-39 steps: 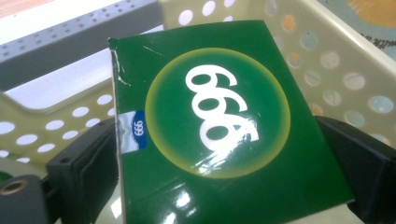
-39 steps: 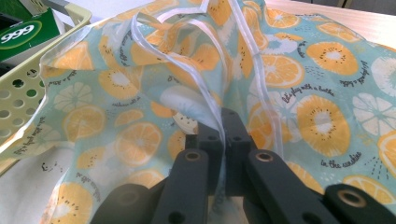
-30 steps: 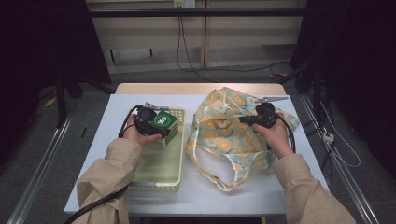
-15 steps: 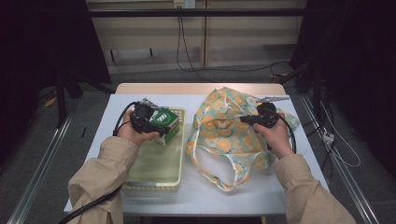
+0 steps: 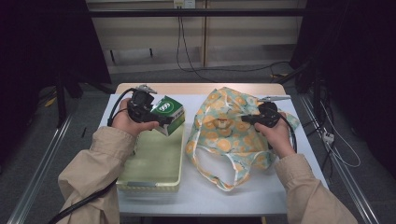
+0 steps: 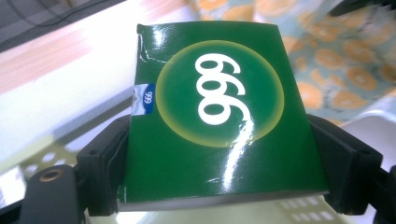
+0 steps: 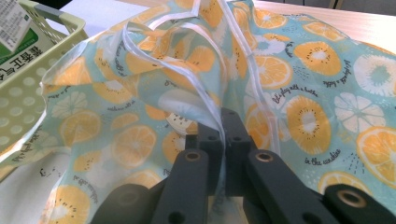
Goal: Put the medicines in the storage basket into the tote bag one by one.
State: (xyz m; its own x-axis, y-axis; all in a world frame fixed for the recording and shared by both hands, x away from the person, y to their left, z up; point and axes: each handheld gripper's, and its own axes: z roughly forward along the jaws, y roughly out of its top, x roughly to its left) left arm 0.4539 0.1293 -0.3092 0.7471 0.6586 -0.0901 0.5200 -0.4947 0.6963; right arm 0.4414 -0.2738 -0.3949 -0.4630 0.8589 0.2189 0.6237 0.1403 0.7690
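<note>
High view: the left gripper (image 5: 161, 120) holds a green box (image 5: 169, 114) above the far end of a pale green basket (image 5: 154, 179); the right gripper (image 5: 247, 119) pinches a citrus-print bag (image 5: 224, 140) lying on the table (image 5: 205, 198). Left gripper view: jaws clamp the glossy green box (image 6: 219, 116), marked "999" in a yellow-ringed circle. Right gripper view: jaws are closed on the bag's (image 7: 299, 93) white-edged rim.
</note>
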